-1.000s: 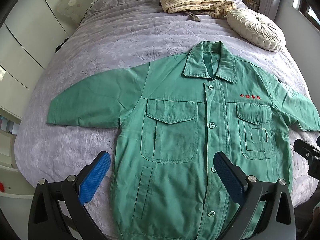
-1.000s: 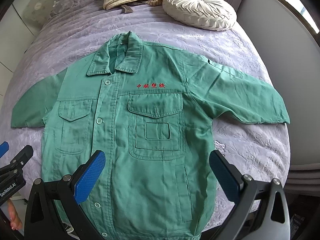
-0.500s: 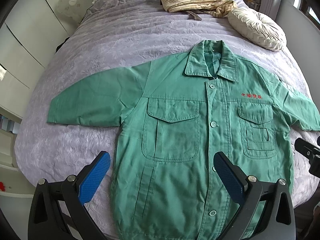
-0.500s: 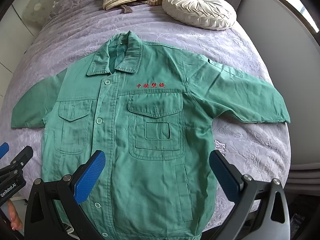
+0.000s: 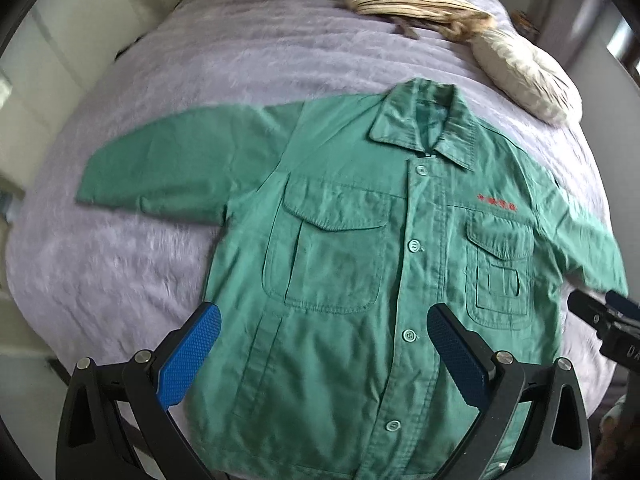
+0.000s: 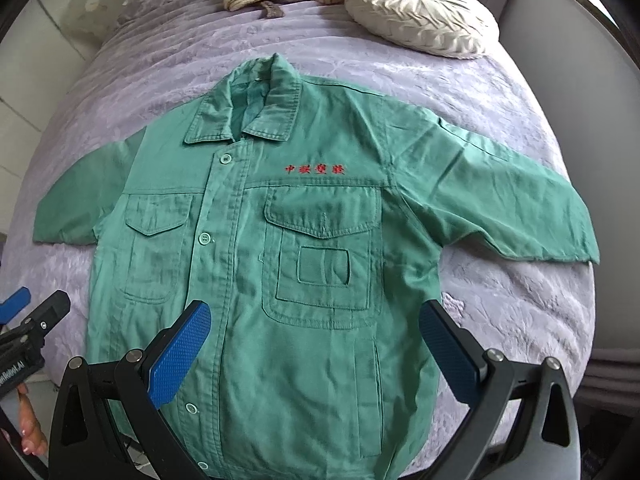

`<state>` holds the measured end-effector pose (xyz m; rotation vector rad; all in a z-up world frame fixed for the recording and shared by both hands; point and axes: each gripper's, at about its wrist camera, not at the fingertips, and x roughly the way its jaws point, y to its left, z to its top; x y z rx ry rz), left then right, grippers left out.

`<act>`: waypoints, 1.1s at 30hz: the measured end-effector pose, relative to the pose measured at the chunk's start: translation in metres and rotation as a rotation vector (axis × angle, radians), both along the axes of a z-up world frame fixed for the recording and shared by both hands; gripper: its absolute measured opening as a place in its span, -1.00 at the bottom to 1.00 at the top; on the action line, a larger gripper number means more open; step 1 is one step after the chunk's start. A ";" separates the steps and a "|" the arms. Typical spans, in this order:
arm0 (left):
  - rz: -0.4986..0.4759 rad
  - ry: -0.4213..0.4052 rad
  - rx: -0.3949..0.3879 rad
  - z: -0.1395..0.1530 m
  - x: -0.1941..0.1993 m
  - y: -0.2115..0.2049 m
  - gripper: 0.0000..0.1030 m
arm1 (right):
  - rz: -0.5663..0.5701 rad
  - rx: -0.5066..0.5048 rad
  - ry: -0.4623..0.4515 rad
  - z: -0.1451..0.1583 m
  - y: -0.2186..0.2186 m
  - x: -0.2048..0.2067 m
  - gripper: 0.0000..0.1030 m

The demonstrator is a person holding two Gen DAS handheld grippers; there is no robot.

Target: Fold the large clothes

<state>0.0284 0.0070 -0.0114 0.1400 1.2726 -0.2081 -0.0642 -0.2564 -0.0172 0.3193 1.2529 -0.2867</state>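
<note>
Hovering low in frame, the left gripper (image 5: 320,354) is gaping wide over the green jacket (image 5: 360,260), holding nothing; the right gripper (image 6: 314,350) is spreading likewise

The left gripper (image 5: 320,354) hangs in the air with its two blue-padded fingers (image 5: 188,360) spread wide apart and nothing between them. The right gripper (image 6: 316,350) is posed the same way, blue fingers (image 6: 180,354) splayed and empty. Each gripper's tip shows at the edge of the other's view. Fingertips of the person's hand (image 6: 30,428) show beneath the left gripper.
</note>
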 end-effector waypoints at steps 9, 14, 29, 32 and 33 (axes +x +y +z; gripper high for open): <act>0.153 0.058 -0.083 -0.039 0.023 0.074 1.00 | 0.097 0.029 -0.040 -0.006 0.028 0.023 1.00; 0.177 0.068 -0.116 -0.074 0.065 0.137 1.00 | 0.038 0.072 -0.034 -0.018 0.067 0.036 1.00; 0.493 -0.044 -0.319 -0.180 0.218 0.312 1.00 | 0.185 0.087 0.163 -0.089 0.198 0.082 1.00; 0.556 -0.093 -0.340 -0.183 0.234 0.325 0.95 | 0.187 0.077 0.176 -0.093 0.203 0.084 1.00; 0.570 -0.125 -0.331 -0.180 0.236 0.329 0.66 | 0.183 0.074 0.182 -0.095 0.203 0.085 1.00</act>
